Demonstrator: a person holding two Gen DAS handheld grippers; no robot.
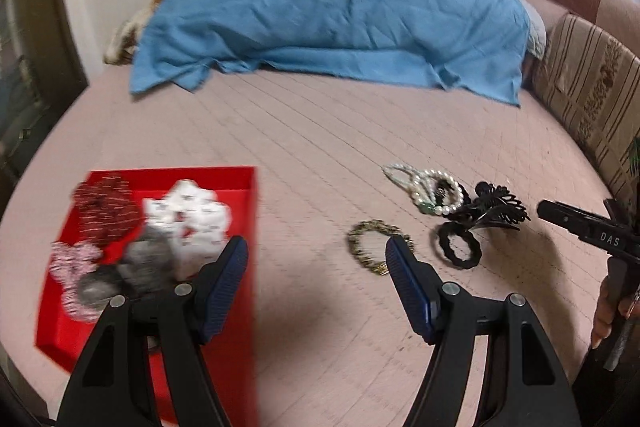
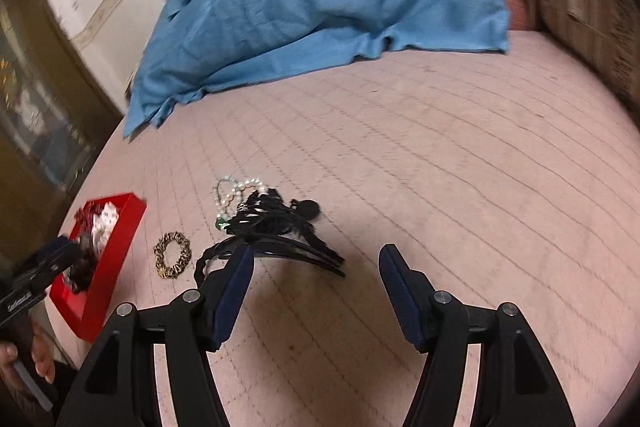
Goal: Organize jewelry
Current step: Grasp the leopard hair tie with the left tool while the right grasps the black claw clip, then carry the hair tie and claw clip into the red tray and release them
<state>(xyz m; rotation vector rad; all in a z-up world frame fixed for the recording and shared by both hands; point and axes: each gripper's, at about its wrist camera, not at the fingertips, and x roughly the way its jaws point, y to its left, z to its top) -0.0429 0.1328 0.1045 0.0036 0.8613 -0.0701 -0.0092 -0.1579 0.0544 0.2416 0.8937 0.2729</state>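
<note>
Lying leftward-rightward — black hair comb (image 2: 280, 247)

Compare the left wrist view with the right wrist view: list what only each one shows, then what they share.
Only the left wrist view: the black scrunchie as a plain ring, and the striped cushion.

Only the right wrist view: the black hair comb lying by the left finger of the open right gripper.

Both: red tray with pieces inside, gold bracelet, pearl bracelet, blue cloth, pink mattress. The left gripper is open too.
</note>
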